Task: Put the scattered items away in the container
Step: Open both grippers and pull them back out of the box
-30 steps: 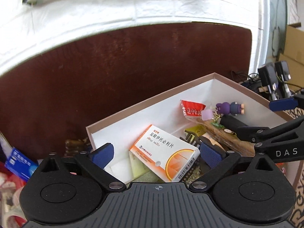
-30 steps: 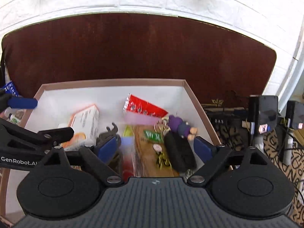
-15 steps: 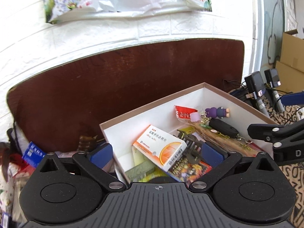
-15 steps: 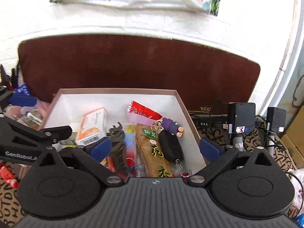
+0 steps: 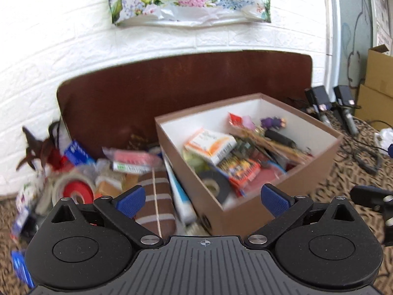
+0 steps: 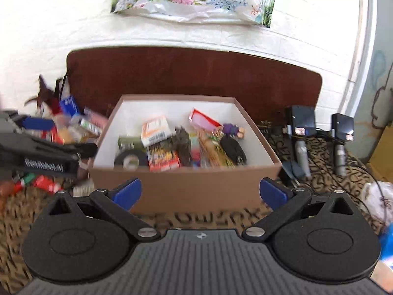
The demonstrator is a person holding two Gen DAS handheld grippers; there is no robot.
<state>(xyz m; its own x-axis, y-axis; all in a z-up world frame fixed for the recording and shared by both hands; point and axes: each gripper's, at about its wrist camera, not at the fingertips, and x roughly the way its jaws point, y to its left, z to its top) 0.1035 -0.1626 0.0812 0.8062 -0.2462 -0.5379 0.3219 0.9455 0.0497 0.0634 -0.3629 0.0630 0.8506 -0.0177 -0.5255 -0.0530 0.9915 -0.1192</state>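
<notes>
The brown box (image 6: 184,186) sits mid-bench against the back board, holding a medicine carton (image 6: 156,130) and tape roll (image 5: 215,184). Loose clutter (image 5: 81,172) lies at its left. Left gripper (image 5: 202,198) and right gripper (image 6: 200,191) both hang spread and empty.

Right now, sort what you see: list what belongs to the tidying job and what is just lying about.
Job:
brown cardboard box with white lining
brown striped pouch
red tape roll
blue packet
left gripper, right gripper, both open and empty

Lying about:
two black chargers
floral plastic bag
cardboard carton
</notes>
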